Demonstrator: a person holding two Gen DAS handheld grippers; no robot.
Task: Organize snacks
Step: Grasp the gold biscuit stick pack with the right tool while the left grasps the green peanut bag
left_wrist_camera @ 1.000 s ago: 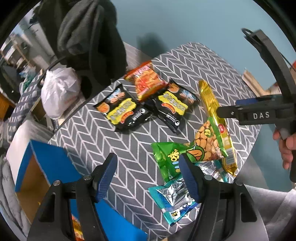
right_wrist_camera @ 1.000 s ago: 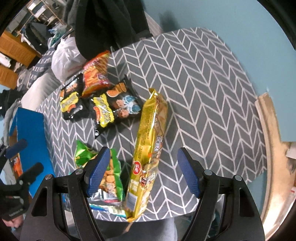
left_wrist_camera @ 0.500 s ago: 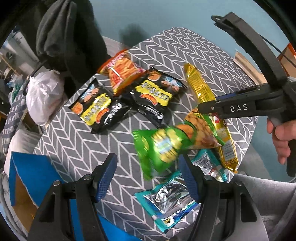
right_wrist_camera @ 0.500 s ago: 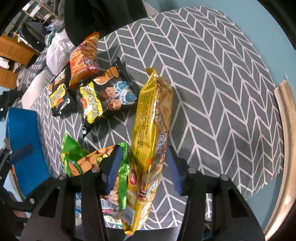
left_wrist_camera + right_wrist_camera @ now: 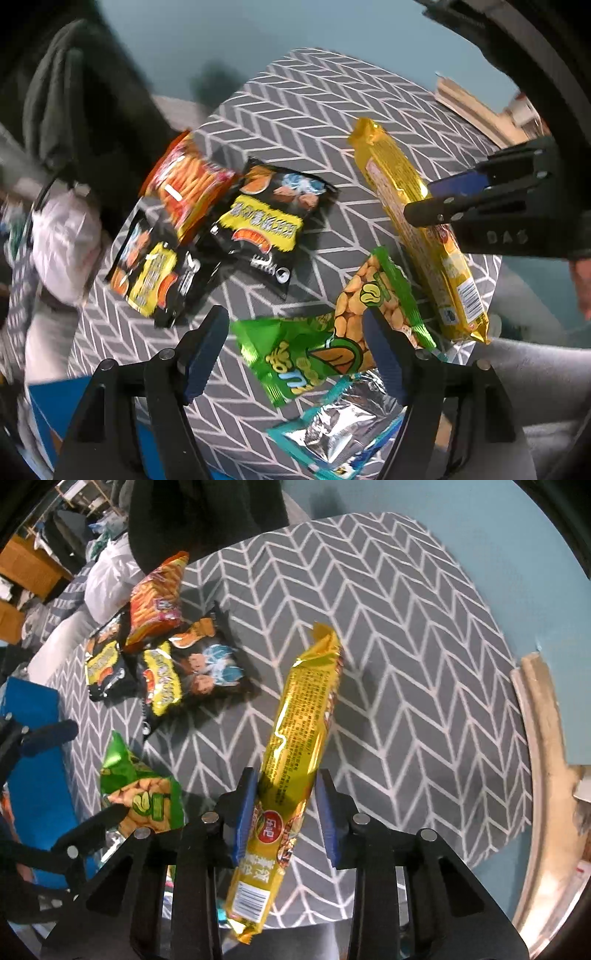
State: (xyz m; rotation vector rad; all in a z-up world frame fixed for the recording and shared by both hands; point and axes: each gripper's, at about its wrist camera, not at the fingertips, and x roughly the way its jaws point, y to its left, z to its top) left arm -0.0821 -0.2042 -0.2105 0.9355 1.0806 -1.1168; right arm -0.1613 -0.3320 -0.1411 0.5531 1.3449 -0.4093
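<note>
Btwn right tool [image 5: 283, 812] pads: yellow snack pack [image 5: 295, 746], clamped.

A counter [image 5: 424, 672] in grey chevron cloth is filling the middle of both views. A white plastic bag [image 5: 66, 243] is slumping at nine o'clock, and dark clothing [image 5: 74, 103] is hanging at ten o'clock.

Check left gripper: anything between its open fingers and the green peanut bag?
Nothing visible. The left gripper is open, straddling the green peanut snack bag on the grey chevron-patterned table. The silver-and-teal foil packet lies partly beneath that bag, not between.
</note>
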